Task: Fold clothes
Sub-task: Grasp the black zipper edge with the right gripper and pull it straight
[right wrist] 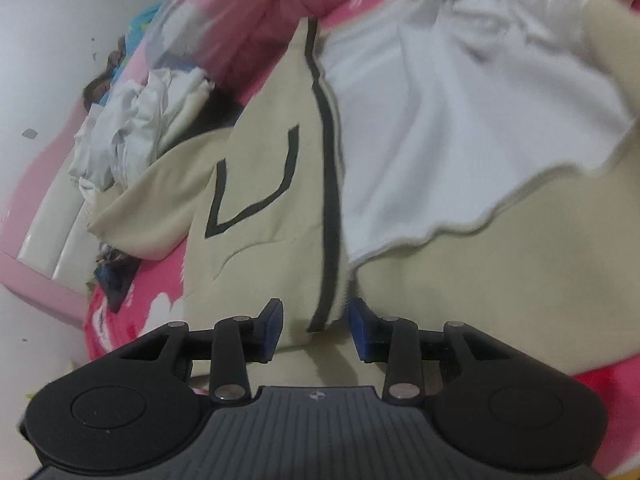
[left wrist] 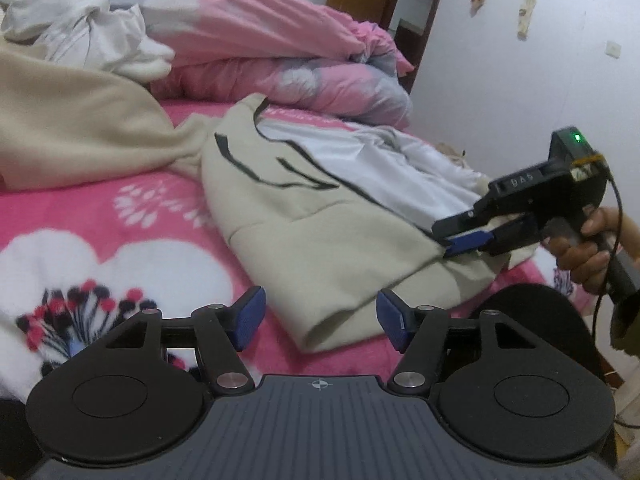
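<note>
My left tongs (left wrist: 320, 320) stand wide and empty, with the jacket (left wrist: 320, 216) on the bed (left wrist: 120, 216) just ahead. My right tongs (right wrist: 316, 330) stand narrower, open, with the jacket's dark zip edge (right wrist: 329, 200) between the pads. The jacket looks soft, limp and light; I judge the hem corners the best hold.

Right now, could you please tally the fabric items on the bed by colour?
Beige: 2, the jacket with black trim and the spread cloth
White: 1, the crumpled heap
Pink: 2, the folded quilt and the bedsheet
Total: 5
</note>
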### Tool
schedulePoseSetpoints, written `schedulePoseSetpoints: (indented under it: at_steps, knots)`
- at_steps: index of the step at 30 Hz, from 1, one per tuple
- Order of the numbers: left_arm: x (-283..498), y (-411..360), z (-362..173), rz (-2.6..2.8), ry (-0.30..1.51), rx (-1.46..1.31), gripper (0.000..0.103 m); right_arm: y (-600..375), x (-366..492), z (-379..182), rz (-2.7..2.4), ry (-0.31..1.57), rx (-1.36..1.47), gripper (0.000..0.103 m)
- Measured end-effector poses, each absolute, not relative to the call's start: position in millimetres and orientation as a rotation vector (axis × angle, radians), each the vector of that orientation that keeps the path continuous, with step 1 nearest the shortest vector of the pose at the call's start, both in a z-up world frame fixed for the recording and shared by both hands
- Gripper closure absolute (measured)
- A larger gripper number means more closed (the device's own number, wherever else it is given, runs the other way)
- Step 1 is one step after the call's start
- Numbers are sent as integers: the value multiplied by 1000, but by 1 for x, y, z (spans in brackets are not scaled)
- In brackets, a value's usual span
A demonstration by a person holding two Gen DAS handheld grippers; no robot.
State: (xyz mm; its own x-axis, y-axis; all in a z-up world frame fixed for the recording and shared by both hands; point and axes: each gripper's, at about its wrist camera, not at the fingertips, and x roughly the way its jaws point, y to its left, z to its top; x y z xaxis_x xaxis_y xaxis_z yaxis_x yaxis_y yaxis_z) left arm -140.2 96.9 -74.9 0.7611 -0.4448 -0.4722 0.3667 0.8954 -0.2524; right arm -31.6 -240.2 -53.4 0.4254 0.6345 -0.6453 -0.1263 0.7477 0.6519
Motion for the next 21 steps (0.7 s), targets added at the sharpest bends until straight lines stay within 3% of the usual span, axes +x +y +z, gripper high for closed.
schedulePoseSetpoints:
  at_steps: [3,5,6,12,21]
  knots:
    - [-137,90,-81,-438,558,-124,41,-237,-28,-57,492,1033,573,73]
    - [-138,88,-84,-424,562,-104,41,-236,-28,-57,499,1018,578,93]
    - [-139,88,-85,-420,562,-98,41,-236,-31,-56,512,1001,587,96]
    - [-140,89,-88,-424,543,-99,40,-259,-57,-25,487,854,587,97]
    - [-140,73,-89,-418,519,-41,40,-285,-59,-47,370,872,665,97]
